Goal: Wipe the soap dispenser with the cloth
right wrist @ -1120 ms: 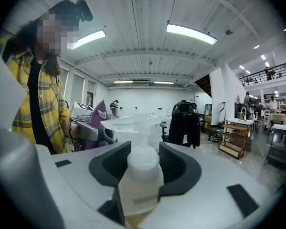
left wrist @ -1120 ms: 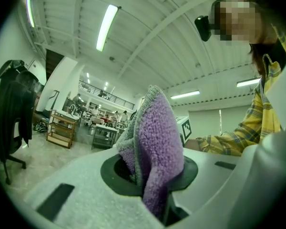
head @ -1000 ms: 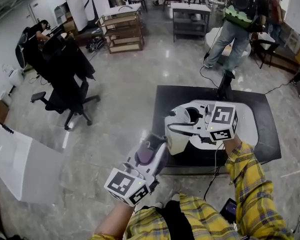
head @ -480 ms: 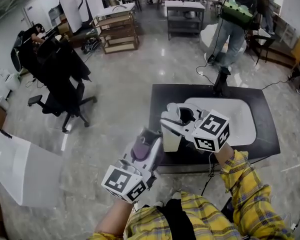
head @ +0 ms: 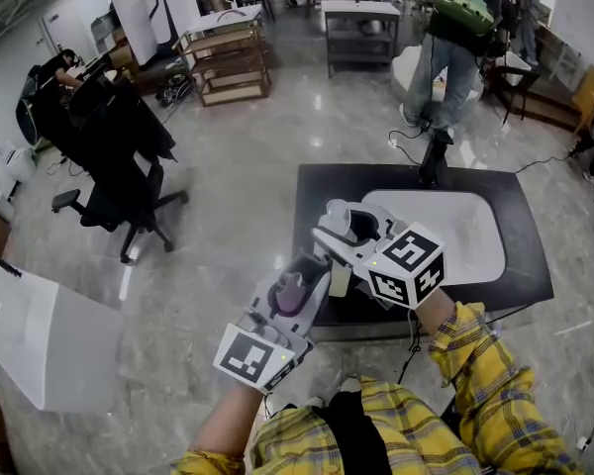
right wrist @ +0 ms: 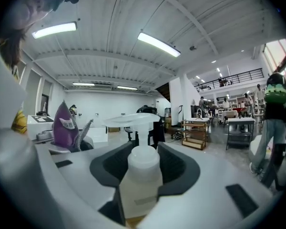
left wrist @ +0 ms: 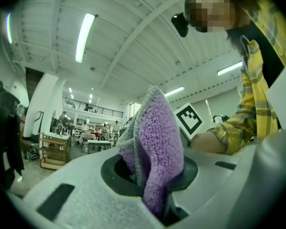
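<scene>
Cloth (head: 290, 292) and soap dispenser (head: 339, 278) are both up in the air, just in front of the near edge of the desk (head: 322, 191). The left gripper (left wrist: 150, 173) pinches the purple cloth tight, and a big fold of it sticks out past the tips. The right gripper (right wrist: 143, 178) squeezes the pale bottle of the soap dispenser, with the white pump on top standing up. The right gripper view shows the cloth off to one side of the bottle, close to it but not on it.

I think the wipe has not landed yet. This looks like the step where the cloth is brought over to the bottle. Next, the cloth needs to press on the side of the bottle and rub along it. The right gripper has to hold firm so the bottle does not slip or twist away.

The desk is black with a white sink (head: 470, 231) set in its top. It stands on a shiny grey floor (head: 247, 156). Left of the desk is a black office chair (head: 119, 181) with dark clothes hung over it. Behind the desk a person (head: 445, 57) with a green backpack stands, and further back are shelves (head: 233, 62).
</scene>
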The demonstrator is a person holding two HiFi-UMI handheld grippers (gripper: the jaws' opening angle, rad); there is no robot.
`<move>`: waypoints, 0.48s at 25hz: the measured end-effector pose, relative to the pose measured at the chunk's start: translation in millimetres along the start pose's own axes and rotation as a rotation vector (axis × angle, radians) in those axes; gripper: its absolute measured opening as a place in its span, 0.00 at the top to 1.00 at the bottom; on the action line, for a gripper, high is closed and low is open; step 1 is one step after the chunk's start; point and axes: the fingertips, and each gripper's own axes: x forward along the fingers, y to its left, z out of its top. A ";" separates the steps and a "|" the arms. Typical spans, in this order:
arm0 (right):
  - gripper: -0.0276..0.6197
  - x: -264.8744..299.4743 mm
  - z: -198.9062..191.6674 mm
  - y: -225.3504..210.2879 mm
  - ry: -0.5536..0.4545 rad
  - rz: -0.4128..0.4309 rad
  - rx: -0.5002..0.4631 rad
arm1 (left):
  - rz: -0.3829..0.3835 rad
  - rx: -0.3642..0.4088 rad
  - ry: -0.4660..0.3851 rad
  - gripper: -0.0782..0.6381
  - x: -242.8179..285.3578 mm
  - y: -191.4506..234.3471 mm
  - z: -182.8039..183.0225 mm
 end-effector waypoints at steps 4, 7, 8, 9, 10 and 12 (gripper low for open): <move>0.72 1.1 -1.1 0.1 0.006 0.024 0.012 | -0.023 0.109 0.021 0.81 6.5 -7.5 -7.6; 0.71 1.9 -1.6 0.0 0.013 0.044 0.031 | -0.043 0.143 0.029 0.81 10.3 -7.8 -18.0; 0.71 1.9 -2.3 -0.2 0.013 0.052 0.040 | -0.044 0.148 0.026 0.81 11.4 -8.0 -21.5; 0.71 1.9 -3.1 -0.4 0.013 0.059 0.047 | -0.043 0.148 0.022 0.81 12.7 -8.8 -25.4; 0.71 1.9 -3.9 -0.6 0.012 0.064 0.053 | -0.042 0.141 0.017 0.81 13.8 -10.2 -29.4; 0.71 1.7 -4.8 -0.6 0.008 0.076 0.067 | -0.047 0.114 0.012 0.81 15.5 -14.5 -37.5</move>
